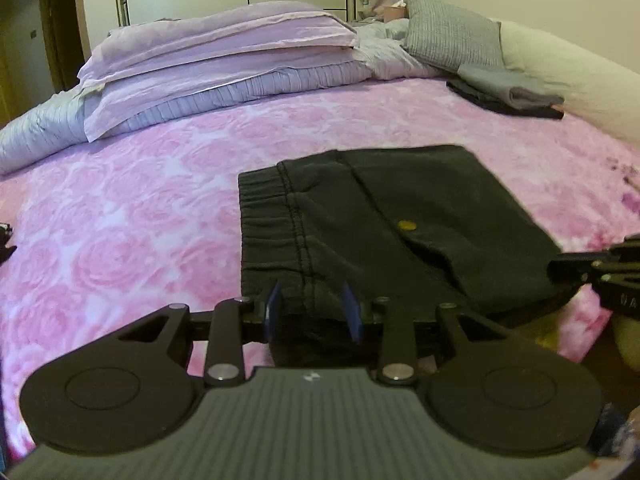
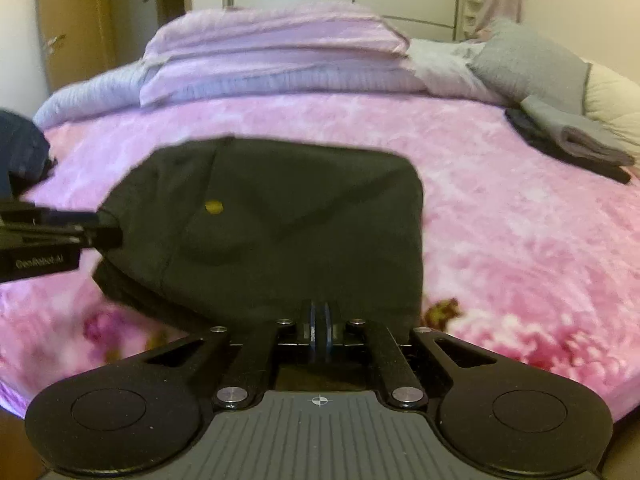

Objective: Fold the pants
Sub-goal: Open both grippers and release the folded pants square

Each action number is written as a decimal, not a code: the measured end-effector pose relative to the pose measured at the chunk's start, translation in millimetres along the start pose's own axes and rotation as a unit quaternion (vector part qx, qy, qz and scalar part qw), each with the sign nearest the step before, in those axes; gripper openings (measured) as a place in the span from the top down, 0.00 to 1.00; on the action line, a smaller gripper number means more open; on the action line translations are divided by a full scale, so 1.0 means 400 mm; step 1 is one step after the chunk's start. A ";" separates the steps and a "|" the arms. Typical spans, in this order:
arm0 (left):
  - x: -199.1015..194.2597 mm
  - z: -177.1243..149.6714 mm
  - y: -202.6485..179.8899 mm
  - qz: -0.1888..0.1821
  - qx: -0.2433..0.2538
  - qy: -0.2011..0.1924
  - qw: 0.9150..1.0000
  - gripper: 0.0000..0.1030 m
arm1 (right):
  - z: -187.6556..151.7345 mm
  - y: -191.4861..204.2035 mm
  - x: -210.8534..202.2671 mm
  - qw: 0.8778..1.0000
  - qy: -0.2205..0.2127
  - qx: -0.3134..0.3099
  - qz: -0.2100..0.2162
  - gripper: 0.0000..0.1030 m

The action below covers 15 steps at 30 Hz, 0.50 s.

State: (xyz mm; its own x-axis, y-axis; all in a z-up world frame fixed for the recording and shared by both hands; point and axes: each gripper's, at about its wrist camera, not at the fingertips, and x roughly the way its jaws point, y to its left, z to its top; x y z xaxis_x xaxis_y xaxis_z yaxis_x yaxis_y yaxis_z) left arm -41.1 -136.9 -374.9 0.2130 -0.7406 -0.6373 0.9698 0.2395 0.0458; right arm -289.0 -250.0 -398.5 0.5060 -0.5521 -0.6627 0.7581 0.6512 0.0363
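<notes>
Black pants (image 1: 400,200) lie folded into a thick rectangle on the pink flowered blanket (image 1: 120,220), elastic waistband to the left, a small yellow dot (image 1: 407,225) on top. My left gripper (image 1: 313,306) has its blue pads on either side of the near waistband edge, with bunched fabric filling the gap. In the right wrist view the pants (image 2: 280,220) reach down to my right gripper (image 2: 319,318), whose pads are almost together with the near hem pinched at their tips. The left gripper (image 2: 112,236) meets the pants' left edge there; the right gripper (image 1: 560,268) shows at the right edge of the left wrist view.
Folded grey and dark clothes (image 2: 576,140) are stacked at the far right of the bed. Lilac folded bedding (image 1: 224,60) and a grey pillow (image 1: 452,32) line the far side. A dark blue garment (image 2: 20,148) lies at the left. The bed's near edge runs just below the grippers.
</notes>
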 end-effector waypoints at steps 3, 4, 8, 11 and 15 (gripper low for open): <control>-0.039 -0.003 -0.016 -0.001 -0.007 0.007 1.000 0.67 | -0.016 0.019 -0.033 1.000 0.005 0.004 -0.002 0.62; -0.050 -0.006 -0.021 -0.001 -0.009 0.012 1.000 0.62 | -0.023 0.025 -0.041 1.000 0.005 0.006 -0.006 0.50; -0.087 -0.021 -0.042 -0.005 -0.012 0.034 0.999 0.55 | -0.038 0.040 -0.073 1.000 0.005 0.011 -0.009 0.36; -0.123 -0.029 -0.055 -0.004 -0.009 0.037 0.999 0.49 | -0.046 0.046 -0.105 1.000 0.005 0.019 -0.010 0.36; -0.177 -0.034 -0.068 -0.009 -0.004 0.025 1.000 0.45 | -0.055 0.054 -0.151 1.000 -0.003 0.020 -0.017 0.35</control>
State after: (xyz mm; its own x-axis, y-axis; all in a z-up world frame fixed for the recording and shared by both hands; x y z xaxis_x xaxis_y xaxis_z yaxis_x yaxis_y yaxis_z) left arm -84.3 -82.3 -341.5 0.1893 -0.7119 -0.6763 0.9723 0.2320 0.0279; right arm -312.4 -190.9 -374.2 0.4817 -0.5773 -0.6593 0.7912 0.6100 0.0440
